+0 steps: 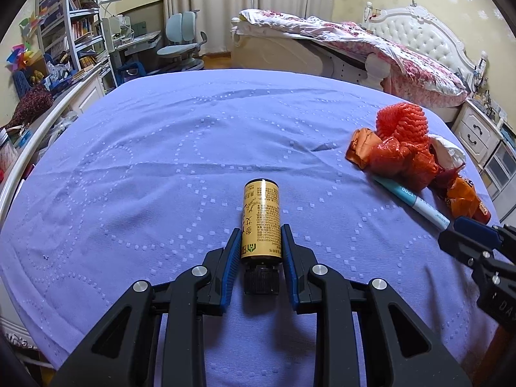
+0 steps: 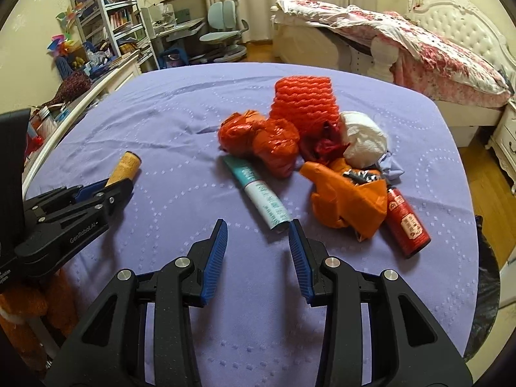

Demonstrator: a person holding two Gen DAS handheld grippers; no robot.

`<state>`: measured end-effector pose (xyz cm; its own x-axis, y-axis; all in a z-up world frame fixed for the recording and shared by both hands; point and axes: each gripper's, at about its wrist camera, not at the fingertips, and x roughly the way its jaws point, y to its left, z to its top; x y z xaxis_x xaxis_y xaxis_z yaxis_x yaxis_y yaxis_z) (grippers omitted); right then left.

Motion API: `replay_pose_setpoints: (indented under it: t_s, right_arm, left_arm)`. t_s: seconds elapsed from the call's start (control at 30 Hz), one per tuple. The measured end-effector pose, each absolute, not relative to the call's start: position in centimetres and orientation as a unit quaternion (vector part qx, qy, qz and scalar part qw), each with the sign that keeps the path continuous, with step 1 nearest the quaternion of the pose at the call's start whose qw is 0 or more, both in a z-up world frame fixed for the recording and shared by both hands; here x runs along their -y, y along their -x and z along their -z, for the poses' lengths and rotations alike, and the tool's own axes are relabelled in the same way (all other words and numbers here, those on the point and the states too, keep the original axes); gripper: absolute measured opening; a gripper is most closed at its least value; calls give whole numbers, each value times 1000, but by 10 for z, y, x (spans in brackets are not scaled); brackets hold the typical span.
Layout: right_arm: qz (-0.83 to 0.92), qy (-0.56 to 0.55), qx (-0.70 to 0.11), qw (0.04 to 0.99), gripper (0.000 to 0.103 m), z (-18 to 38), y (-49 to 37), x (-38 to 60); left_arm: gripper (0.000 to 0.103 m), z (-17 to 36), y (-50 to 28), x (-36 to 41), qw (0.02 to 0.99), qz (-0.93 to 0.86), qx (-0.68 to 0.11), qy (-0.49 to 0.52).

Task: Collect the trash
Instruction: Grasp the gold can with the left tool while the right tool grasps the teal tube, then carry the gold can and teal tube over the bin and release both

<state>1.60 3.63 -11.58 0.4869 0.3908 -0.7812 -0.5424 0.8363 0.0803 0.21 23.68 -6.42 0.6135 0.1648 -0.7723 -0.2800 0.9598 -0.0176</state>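
Observation:
My left gripper (image 1: 261,229) is shut on a small yellow-labelled bottle (image 1: 262,216), black cap toward the camera, lying low over the purple cloth (image 1: 161,161). The right wrist view shows that same bottle (image 2: 127,166) in the left gripper (image 2: 119,187) at the left. My right gripper (image 2: 258,225) stands open with nothing between its fingers, and the end of a teal-and-white tube (image 2: 261,193) lies just beyond its right fingertip. Behind the tube is a trash pile: an orange foam net (image 2: 303,103), crumpled orange bags (image 2: 267,142), white tissue (image 2: 364,138) and a red bottle (image 2: 408,222).
The purple cloth covers a round-edged table (image 2: 180,109). A black bag (image 2: 487,290) hangs by its right edge. Beyond stand a bed with a pink quilt (image 2: 419,42), a desk chair (image 2: 222,29) and a bookshelf (image 2: 106,16) at the left.

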Motion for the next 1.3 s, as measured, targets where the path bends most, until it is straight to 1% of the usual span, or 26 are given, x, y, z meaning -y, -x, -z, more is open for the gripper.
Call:
replay_pose_setpoints:
  t_s: [0.3, 0.33, 0.37, 0.4, 0.47, 0.57, 0.97, 1.3]
  right_arm:
    - [-276, 105, -423, 857, 39, 123, -42, -65]
    - [-276, 109, -426, 855, 37, 126, -45, -69]
    - [-276, 113, -430, 852, 30, 129, -47, -71]
    - [-275, 116, -432, 851, 27, 131, -47, -72]
    - [-272, 127, -427, 853, 21, 132, -44, -72]
    - [-274, 129, -424, 853, 17, 132, -38, -70]
    - [-273, 98, -409, 865, 15, 117, 4, -27]
    - [-219, 56, -380, 897, 15, 95, 26, 42]
  left_arm:
    - [27, 63, 0, -238, 897, -130, -419, 59]
    - [27, 63, -1, -238, 897, -130, -419, 59]
    - [27, 63, 0, -238, 897, -130, -419, 59]
    - [27, 63, 0, -238, 897, -130, -419, 60]
    - [27, 62, -1, -238, 897, -130, -419, 60]
    - [27, 62, 0, -236, 897, -129, -419, 59]
    - [27, 59, 11, -206, 904, -100, -411, 62]
    - [27, 39, 17, -148, 920, -44, -386, 47]
